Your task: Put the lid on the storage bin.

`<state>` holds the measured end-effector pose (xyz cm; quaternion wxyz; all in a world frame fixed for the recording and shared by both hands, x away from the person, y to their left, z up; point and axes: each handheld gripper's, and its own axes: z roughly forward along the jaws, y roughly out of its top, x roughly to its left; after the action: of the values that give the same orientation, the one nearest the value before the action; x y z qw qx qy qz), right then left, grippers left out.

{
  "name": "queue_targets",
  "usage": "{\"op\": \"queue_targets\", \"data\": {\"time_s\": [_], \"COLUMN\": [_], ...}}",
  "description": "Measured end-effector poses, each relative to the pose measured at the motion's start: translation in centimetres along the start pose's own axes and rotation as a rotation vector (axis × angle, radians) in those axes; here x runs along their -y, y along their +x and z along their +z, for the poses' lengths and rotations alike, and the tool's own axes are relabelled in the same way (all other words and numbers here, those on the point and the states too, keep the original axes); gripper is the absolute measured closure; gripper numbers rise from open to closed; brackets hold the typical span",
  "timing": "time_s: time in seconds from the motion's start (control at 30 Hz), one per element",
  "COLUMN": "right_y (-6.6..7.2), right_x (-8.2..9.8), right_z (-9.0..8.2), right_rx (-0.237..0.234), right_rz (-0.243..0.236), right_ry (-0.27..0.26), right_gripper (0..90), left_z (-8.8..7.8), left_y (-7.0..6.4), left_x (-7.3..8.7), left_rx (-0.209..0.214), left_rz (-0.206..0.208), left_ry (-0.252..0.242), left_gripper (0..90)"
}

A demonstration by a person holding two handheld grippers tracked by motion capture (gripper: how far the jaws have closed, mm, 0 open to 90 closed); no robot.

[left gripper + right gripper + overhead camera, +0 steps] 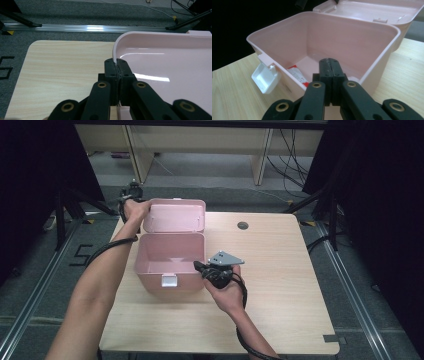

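Observation:
A pink box [150, 270] stands open on the wooden table [280, 270], its lid [175, 217] swung back behind it. A white latch [169, 281] hangs on its front wall. My left gripper [131, 194] is at the lid's far left corner. In the left gripper view that gripper [116, 62] is shut on the thin rim of the lid [170, 57]. My right gripper [198, 266] sits at the box's front right corner. In its own view the right gripper [328, 60] is shut, tips reaching over the near rim of the box [337, 37]. A red-and-white packet [297, 75] lies inside.
A round cable hole [243, 225] is in the table behind the box. A metal floor rail [82, 28] runs past the table's far edge, with black stand legs [70, 205] at the left. Bare tabletop lies to the right of the box.

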<state>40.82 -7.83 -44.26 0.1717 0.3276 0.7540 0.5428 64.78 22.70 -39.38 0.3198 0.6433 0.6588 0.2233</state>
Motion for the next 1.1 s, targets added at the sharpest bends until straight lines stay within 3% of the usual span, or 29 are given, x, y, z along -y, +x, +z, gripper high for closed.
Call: {"op": "queue_targets", "data": {"time_s": [0.2, 0.23, 0.43, 0.47, 0.5, 0.57, 0.6, 0.63, 0.7, 0.73, 0.77, 0.87, 0.9, 1.1], "right_y": [0.5, 0.6, 1.3, 1.5, 1.4, 1.2, 1.2, 1.2, 1.1, 1.0, 1.0, 0.9, 0.9, 1.0], "right_x": [0.0, 0.1, 0.1, 0.1, 0.2, 0.4, 0.5, 0.5, 0.7, 0.7, 0.8, 0.8, 0.8, 0.8], "right_z": [-0.7, -0.9, -1.2, -1.4, -1.2, -1.1, -1.1, -0.9, -0.8, -0.7, -0.8, -0.3, -0.1, 0.7], "right_rx": [0.017, 0.035, 0.017, 0.027, 0.018, 0.052, 0.05, 0.04, 0.063, 0.04, 0.056, 0.073, 0.06, 0.074], "right_rz": [-0.042, -0.032, -0.035, -0.026, -0.046, -0.056, -0.024, -0.031, -0.038, -0.035, -0.036, -0.065, -0.053, -0.064], "right_ry": [-0.027, -0.014, -0.045, -0.026, -0.038, -0.034, -0.032, -0.049, -0.057, -0.058, -0.041, -0.063, -0.068, -0.054], "right_gripper": [90.0, 90.0, 90.0, 90.0, 90.0, 90.0, 90.0, 90.0, 90.0, 90.0, 90.0, 90.0, 90.0, 90.0], "left_z": [0.3, 0.2, 0.2, 0.2, 0.1, 0.0, 0.0, 0.0, -0.1, -0.2, -0.2, -0.6, -0.7, -1.3], "left_y": [0.4, 0.3, 0.1, 0.1, 0.1, 0.1, 0.1, 0.1, 0.0, 0.0, 0.0, -0.1, -0.1, -0.2], "left_x": [0.3, 0.3, 0.4, 0.4, 0.4, 0.3, 0.3, 0.3, 0.3, 0.3, 0.3, 0.2, 0.1, 0.2], "left_rx": [-0.009, -0.01, -0.012, -0.013, -0.013, -0.009, -0.009, -0.004, -0.003, 0.0, 0.008, 0.02, 0.026, 0.044], "left_rz": [-0.009, -0.008, -0.013, -0.016, -0.017, -0.016, -0.014, -0.012, -0.011, -0.006, 0.001, 0.011, 0.017, 0.024], "left_ry": [-0.007, -0.007, -0.022, -0.022, -0.022, -0.027, -0.028, -0.032, -0.044, -0.052, -0.064, -0.07, -0.079, -0.114], "left_gripper": [88.1, 88.1, 88.1, 88.2, 88.2, 88.2, 88.2, 88.2, 88.2, 88.2, 88.2, 88.2, 88.2, 88.2]}}
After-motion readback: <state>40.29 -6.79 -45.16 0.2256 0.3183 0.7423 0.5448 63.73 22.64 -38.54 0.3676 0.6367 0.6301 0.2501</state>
